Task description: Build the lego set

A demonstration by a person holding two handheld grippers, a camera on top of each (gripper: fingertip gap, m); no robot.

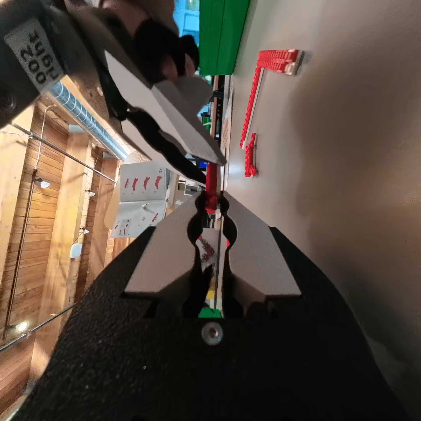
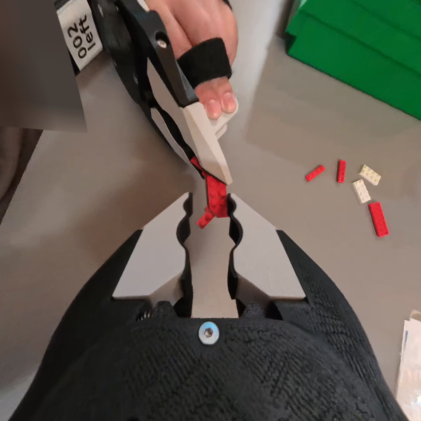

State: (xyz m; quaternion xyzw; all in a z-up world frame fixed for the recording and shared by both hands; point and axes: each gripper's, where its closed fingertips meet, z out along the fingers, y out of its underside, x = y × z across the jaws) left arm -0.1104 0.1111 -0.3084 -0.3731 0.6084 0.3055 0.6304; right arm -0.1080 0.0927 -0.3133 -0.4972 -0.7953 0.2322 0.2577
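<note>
The left gripper (image 2: pixel 213 175) pinches a red lego piece (image 2: pixel 216 200) above the grey table (image 2: pixel 91 182). The right gripper (image 2: pixel 209 200) stands narrowly parted around that piece; one finger touches it. Loose red and white bricks (image 2: pixel 362 189) lie well apart from it, near a green box (image 2: pixel 364 57).

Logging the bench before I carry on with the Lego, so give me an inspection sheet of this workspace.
Surface: plain grey tabletop, no spills seen.
Job's things: red stud-topped brick assembly between the grippers; five loose red and white plates; long red-and-white L-shaped strip; open instruction booklet.
Clutter: green plastic box; papers at the edge.
Grippers: left gripper shut on the assembly; right gripper open around it.
Cables: nothing seen.
Surroundings: wooden wall, ribbed metal duct.
</note>
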